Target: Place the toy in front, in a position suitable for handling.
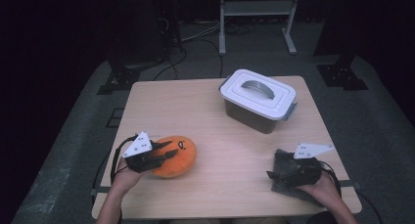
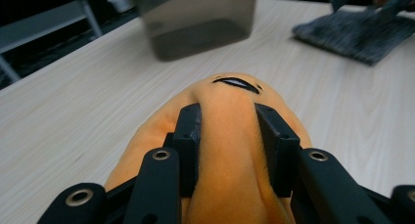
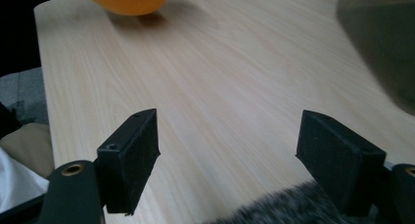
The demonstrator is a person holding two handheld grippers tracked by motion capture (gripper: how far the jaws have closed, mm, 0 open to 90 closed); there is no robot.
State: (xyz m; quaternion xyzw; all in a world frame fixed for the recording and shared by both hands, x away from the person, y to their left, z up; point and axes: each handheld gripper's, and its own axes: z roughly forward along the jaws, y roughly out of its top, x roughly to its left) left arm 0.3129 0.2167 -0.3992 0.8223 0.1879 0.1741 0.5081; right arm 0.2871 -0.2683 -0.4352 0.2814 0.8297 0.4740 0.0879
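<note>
Orange plush toy (image 2: 235, 150), soft and probably light, bulges between the left gripper's (image 1: 164, 150) pinching jaws near the table's (image 1: 220, 150) front-left corner.

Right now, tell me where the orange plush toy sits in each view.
High view: orange plush toy lower left, pinched by the left claw.
Left gripper view: bottom centre, squeezed between the jaws.
Right gripper view: top left edge.
Shared landmark: the lidded bin.
</note>
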